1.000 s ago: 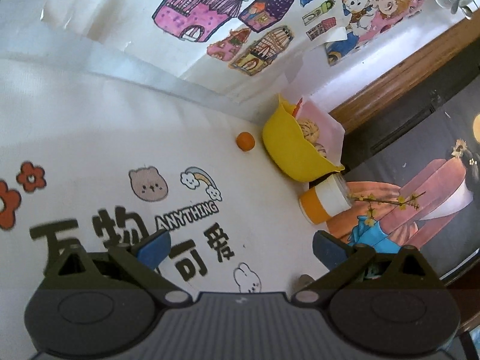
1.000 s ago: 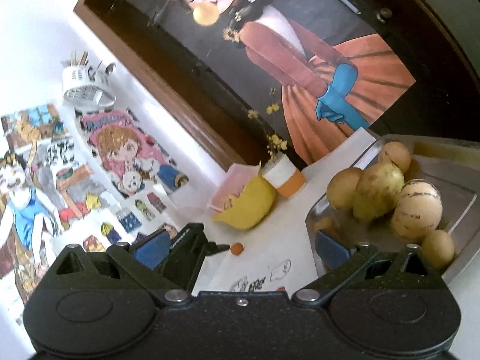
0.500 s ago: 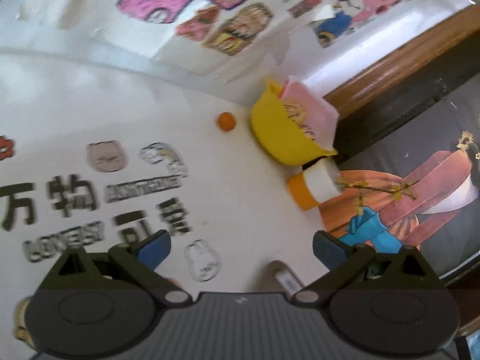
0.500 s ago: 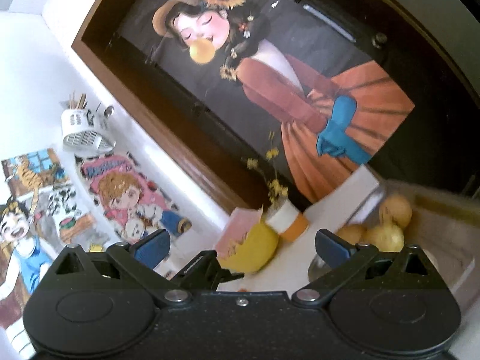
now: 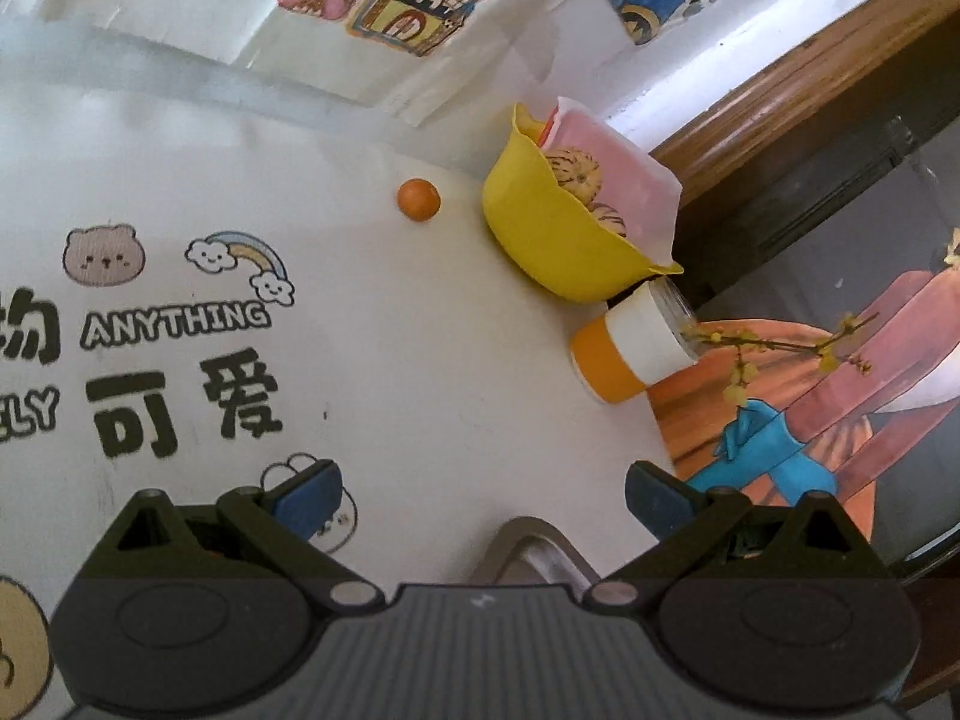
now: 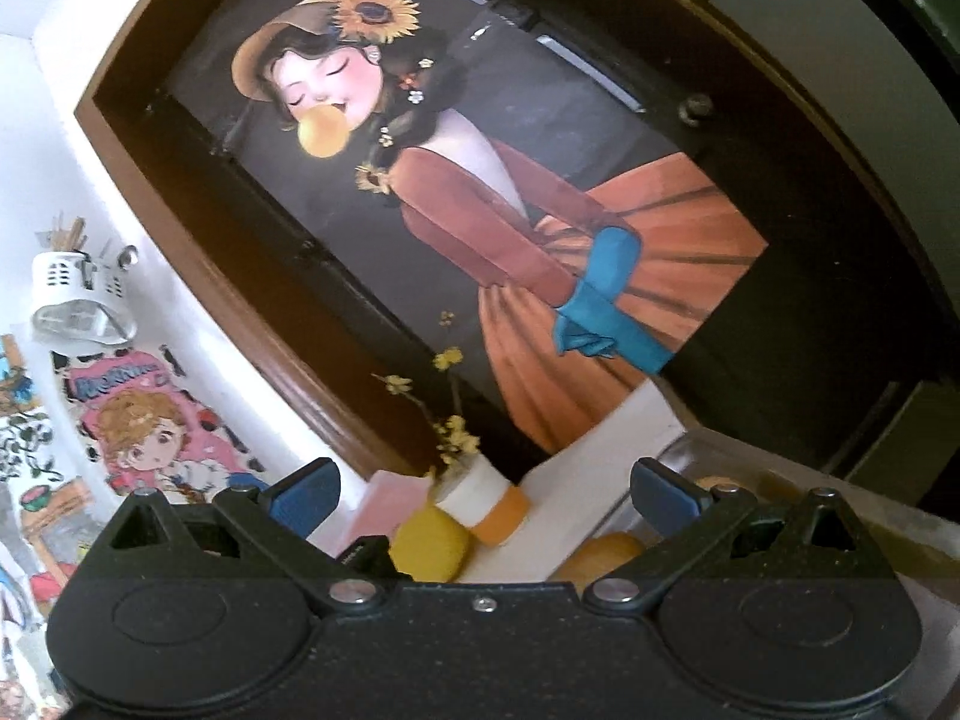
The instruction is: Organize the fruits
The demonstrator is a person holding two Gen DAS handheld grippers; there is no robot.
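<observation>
White tablecloth (image 5: pixel 456 372): orange fruit (image 5: pixel 418 198) beside yellow bowl (image 5: pixel 558 240); both tongs (image 5: pixel 480 489) (image 6: pixel 483 489) agape, empty

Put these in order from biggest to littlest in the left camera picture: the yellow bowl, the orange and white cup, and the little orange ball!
1. Yellow bowl
2. Orange and white cup
3. Little orange ball

All three sit about equally far away, so the order looks trustworthy.

Yellow bowl (image 6: pixel 429 549), poster (image 6: pixel 480 228) (jaws apart)
</observation>
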